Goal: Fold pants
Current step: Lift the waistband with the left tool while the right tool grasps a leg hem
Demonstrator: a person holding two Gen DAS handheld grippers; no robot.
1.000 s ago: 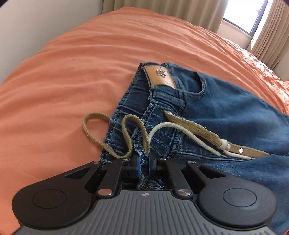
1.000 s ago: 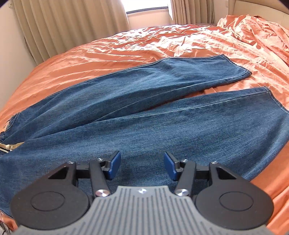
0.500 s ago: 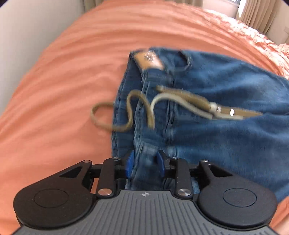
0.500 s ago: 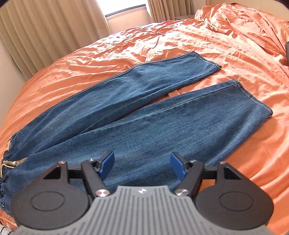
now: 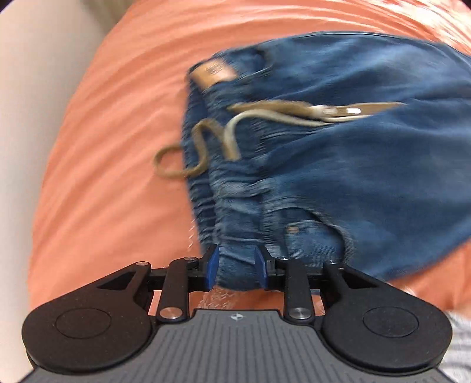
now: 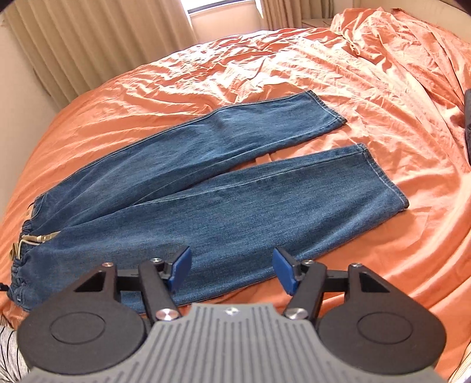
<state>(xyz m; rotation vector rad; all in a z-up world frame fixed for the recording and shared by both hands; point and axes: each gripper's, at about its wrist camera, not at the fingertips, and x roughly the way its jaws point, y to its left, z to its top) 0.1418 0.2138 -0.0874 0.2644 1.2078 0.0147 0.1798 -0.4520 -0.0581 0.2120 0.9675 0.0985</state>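
A home bedroom: an orange-sheeted bed [image 6: 368, 88], pleated curtains [image 6: 97, 44] and a window [image 6: 223, 4].

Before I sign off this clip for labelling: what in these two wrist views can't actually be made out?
- Left wrist view: motion blur smears the jeans; the waistband patch is unreadable.
- Same view: whether the closing left gripper pinches the denim seen between its pads; blur hides any contact.
- Right wrist view: the waistband is small at the left edge, the drawstring hardly legible.
- The right gripper body, jaws closing with nothing between them, covers the near leg's edge.

Orange bedsheet [image 6: 294, 64] rumpled, beige curtains [image 6: 88, 38], bright window [image 6: 223, 8]
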